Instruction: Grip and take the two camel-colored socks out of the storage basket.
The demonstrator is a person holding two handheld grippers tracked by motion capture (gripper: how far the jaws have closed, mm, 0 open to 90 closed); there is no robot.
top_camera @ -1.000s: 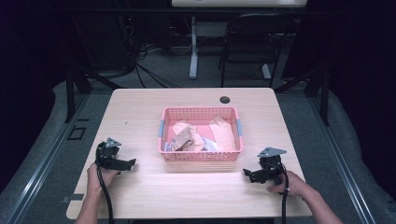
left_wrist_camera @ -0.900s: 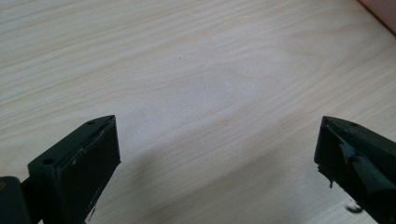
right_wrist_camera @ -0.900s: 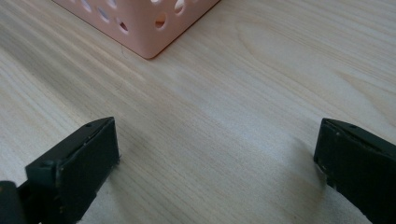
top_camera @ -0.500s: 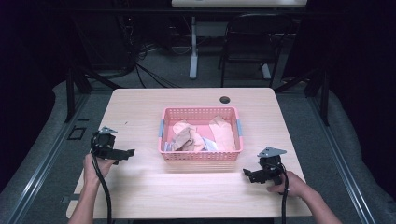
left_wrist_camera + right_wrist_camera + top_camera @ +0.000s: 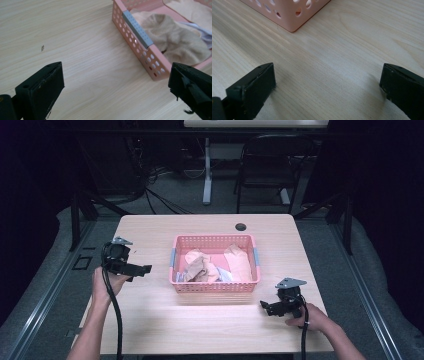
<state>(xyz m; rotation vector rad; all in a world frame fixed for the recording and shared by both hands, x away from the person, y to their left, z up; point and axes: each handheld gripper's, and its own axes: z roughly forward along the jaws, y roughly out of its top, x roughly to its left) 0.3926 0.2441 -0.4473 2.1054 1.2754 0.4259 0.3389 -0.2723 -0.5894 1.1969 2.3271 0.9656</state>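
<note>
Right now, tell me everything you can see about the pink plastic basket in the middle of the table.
The pink rectangular plastic basket stands upright, flat on the light wooden table, about midway across it. Its walls are pierced with rows of small round holes, and a grey perforated strip caps the rim at each short end. Inside lie crumpled beige and peach cloth pieces, with a bit of white among them. Neither gripper touches it; both are open and apart from it, one off each short end.

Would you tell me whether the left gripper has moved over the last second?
Yes. In the high view the left gripper has gone up the picture and slightly left against the basket, from beside its near corner to beside its left wall.
</note>
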